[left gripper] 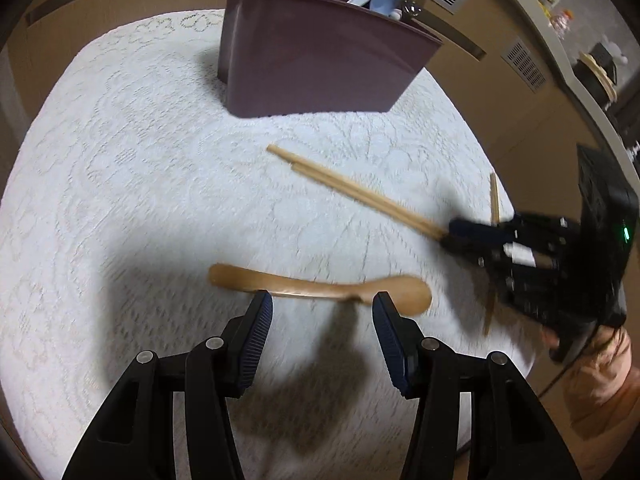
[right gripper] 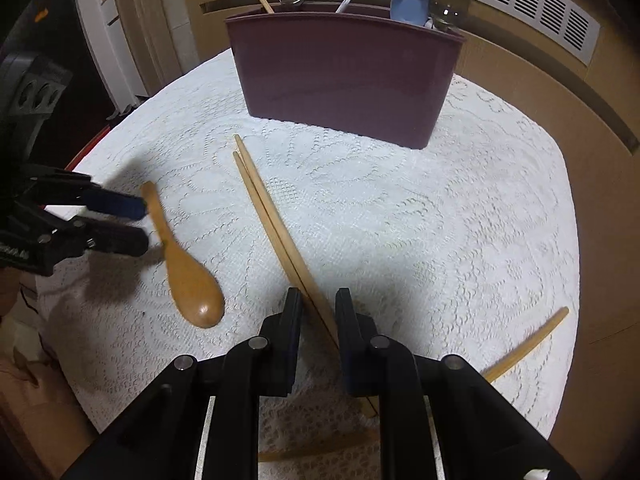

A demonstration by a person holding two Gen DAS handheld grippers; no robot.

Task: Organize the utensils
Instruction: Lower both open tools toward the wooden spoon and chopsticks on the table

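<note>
On the lace tablecloth (right gripper: 440, 220) we find the task partly done: the maroon holder (right gripper: 344, 80) at twelve o'clock already carries spoons and a chopstick. Our right gripper (right gripper: 318, 300) closes around the chopstick pair (right gripper: 272, 224), though we cannot tell whether it grips. Our left gripper (left gripper: 322, 304) stands apart over the wooden spoon (left gripper: 320, 286). Only the right view shows another wooden stick (right gripper: 532, 344) at four o'clock.

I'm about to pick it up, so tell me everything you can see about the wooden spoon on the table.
The wooden spoon is smooth, light brown wood, one piece, with a flat, slightly curved handle widening into an oval bowl. It lies flat on the white lace tablecloth, apart from the chopsticks. The left claw is open with its fingertips either side of the handle; whether they touch it is unclear.
</note>
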